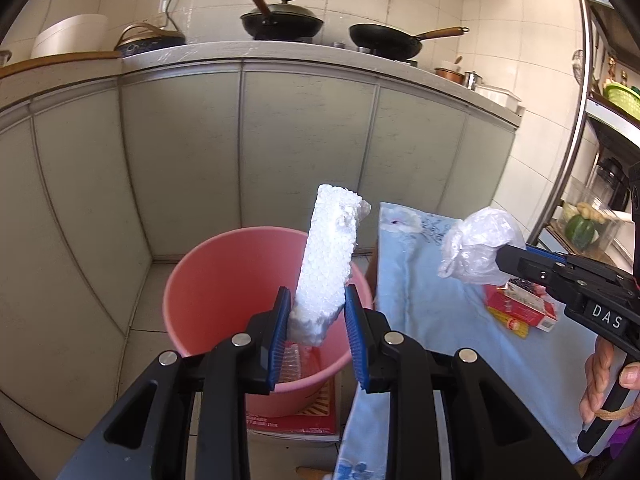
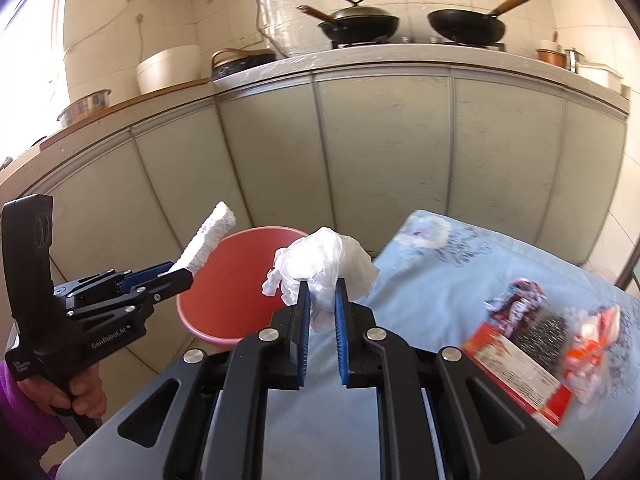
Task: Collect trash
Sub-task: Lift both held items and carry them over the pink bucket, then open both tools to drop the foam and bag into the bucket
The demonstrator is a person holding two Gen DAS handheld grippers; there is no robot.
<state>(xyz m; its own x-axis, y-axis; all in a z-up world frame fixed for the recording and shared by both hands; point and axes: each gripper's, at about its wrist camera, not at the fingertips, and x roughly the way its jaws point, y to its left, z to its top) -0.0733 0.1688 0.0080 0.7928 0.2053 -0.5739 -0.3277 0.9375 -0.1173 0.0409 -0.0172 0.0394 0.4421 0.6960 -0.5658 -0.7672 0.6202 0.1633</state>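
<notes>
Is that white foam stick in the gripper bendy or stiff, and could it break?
The foam piece probably stays stiff: it sticks straight up from the left gripper without drooping. It looks light, being beaded foam. It may crumble, since its top end is already ragged, above the pink bucket.

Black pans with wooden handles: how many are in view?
2. A lidded pan sits on the stove's left burner; an open pan sits on the right burner. Both stand on the counter; none elsewhere, as far as visible.
</notes>
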